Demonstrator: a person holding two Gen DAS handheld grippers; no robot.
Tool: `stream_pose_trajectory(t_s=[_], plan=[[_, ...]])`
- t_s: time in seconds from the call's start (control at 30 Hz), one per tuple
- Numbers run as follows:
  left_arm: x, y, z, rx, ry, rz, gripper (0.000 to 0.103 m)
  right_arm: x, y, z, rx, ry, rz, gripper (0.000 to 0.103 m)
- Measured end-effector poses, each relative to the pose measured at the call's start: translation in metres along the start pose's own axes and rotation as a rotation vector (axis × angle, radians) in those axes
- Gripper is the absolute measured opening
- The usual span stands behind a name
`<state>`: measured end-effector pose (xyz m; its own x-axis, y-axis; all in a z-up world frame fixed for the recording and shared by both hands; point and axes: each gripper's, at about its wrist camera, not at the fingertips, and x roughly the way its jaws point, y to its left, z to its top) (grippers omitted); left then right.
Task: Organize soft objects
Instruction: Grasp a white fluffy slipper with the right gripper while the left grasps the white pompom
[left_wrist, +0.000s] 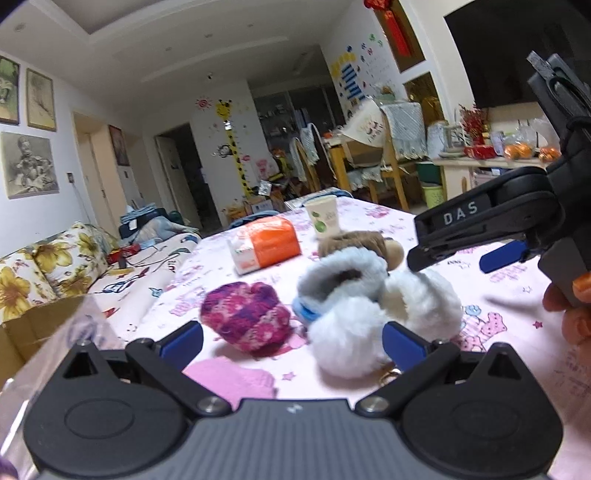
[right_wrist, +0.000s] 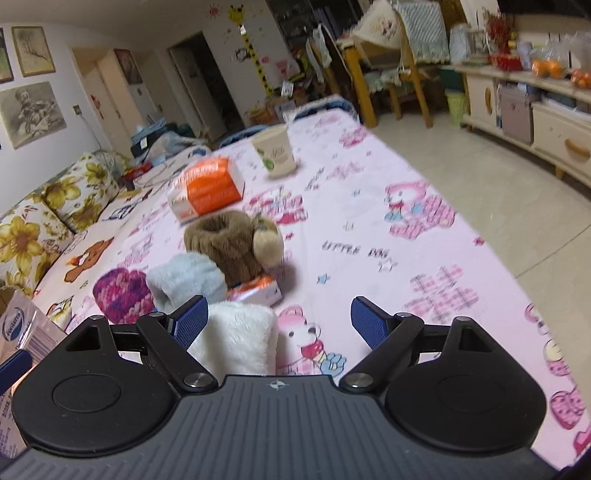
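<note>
Several soft items lie bunched on the pink printed table cover (right_wrist: 388, 258). My left gripper (left_wrist: 291, 343) is open, low over the cover, with a magenta knitted piece (left_wrist: 245, 317) and a white fluffy piece (left_wrist: 384, 325) just ahead between its fingers, untouched. Behind them sit a light blue fluffy piece (left_wrist: 343, 273) and a brown one (left_wrist: 354, 243). My right gripper (right_wrist: 279, 323) is open too. The white fluffy piece (right_wrist: 236, 336) lies beside its left finger. The light blue piece (right_wrist: 188, 280), magenta knit (right_wrist: 122, 291) and brown piece (right_wrist: 229, 243) lie ahead to the left. In the left wrist view the right gripper (left_wrist: 458, 256) hovers over the pile's right side.
An orange tissue pack (right_wrist: 207, 188) and a paper cup (right_wrist: 275, 151) stand farther back. A small orange packet (right_wrist: 255, 291) lies under the brown piece. A pink cloth (left_wrist: 229, 376) lies close below my left gripper. A carton (right_wrist: 18, 332) stands at the left; a floral sofa (left_wrist: 44, 266) lies beyond.
</note>
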<state>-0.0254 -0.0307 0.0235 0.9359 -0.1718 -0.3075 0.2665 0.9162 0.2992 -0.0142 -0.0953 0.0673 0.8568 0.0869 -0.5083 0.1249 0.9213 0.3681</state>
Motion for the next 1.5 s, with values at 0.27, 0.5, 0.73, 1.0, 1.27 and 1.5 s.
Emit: stream_pose_trajectory(t_s=[0.27, 0.5, 0.73, 1.0, 1.27, 1.5], plan=[[0.024, -0.004, 0.002, -0.030, 0.026, -0.083, 0.099, 0.011, -0.009, -0.004, 0.027, 0.086, 0.080, 0.103], [0.043, 0.001, 0.003, -0.117, 0.082, -0.172, 0.092, 0.012, -0.007, -0.007, 0.015, 0.110, 0.119, 0.103], [0.062, 0.006, 0.004, -0.203, 0.154, -0.244, 0.084, 0.014, -0.008, -0.006, 0.019, 0.115, 0.135, 0.097], [0.076, 0.008, 0.005, -0.241, 0.207, -0.324, 0.055, 0.017, -0.004, -0.008, -0.007, 0.116, 0.154, 0.082], [0.072, 0.011, 0.003, -0.269, 0.207, -0.344, 0.045, 0.021, -0.005, -0.006, -0.021, 0.124, 0.151, 0.051], [0.064, 0.031, 0.002, -0.342, 0.202, -0.312, 0.045, 0.018, 0.005, -0.006, -0.103, 0.110, 0.110, 0.041]])
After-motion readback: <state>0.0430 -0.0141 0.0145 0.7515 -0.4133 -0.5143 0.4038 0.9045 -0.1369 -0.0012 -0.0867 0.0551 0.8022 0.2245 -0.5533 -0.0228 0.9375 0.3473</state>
